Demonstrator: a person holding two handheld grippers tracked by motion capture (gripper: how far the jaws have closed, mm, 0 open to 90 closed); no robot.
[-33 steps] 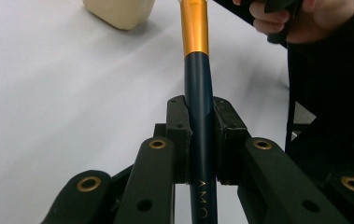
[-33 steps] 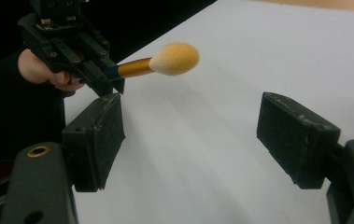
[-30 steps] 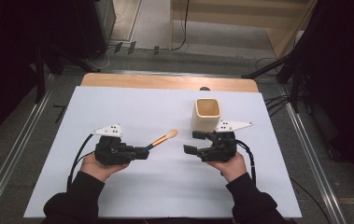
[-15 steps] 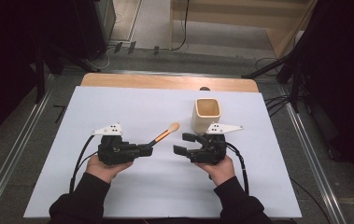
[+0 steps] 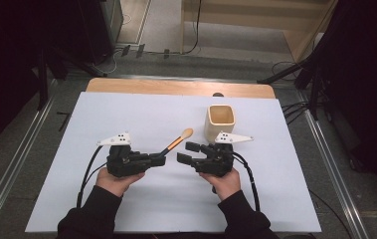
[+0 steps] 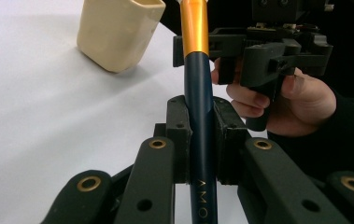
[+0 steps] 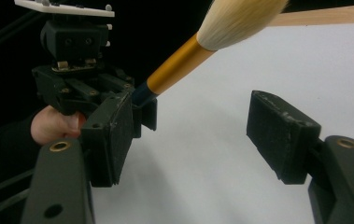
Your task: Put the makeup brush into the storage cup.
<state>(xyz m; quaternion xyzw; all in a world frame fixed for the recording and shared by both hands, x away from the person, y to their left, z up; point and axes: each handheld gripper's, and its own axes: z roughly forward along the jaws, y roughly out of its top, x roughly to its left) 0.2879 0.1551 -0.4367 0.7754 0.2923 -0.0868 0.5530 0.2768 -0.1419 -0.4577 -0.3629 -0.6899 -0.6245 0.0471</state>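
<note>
- The left gripper is closed firmly on the dark handle of the makeup brush; in the left gripper view the handle sits straight between the two pads, so the grip looks secure.
- The brush is lifted off the white mat. It points up and away from the person, toward the far right corner, and its pale bristle head is near the cream cup but not touching it.
- The right gripper holds nothing. Its jaws have just been closing but they are partly open, and in the right gripper view there is only bare mat between the pads; the orange ferrule and bristles pass above and to the left of the gap.
- The step in hand seems to be a handover of the brush from the left gripper to the right one, perhaps to put it later in the cup.
- To do it well, the right gripper should first come higher and closer, so that the ferrule or the upper handle lies really between its pads, not above them.
- It should close on the hard part of the brush and not on the soft bristles, which would bend and slip.
- The left gripper should release only after the right pads press on the brush; otherwise the brush may fall on the mat.
- The cup stands near the far right edge of the mat, just behind the right gripper, so this hand should move carefully and not push it over.
</note>
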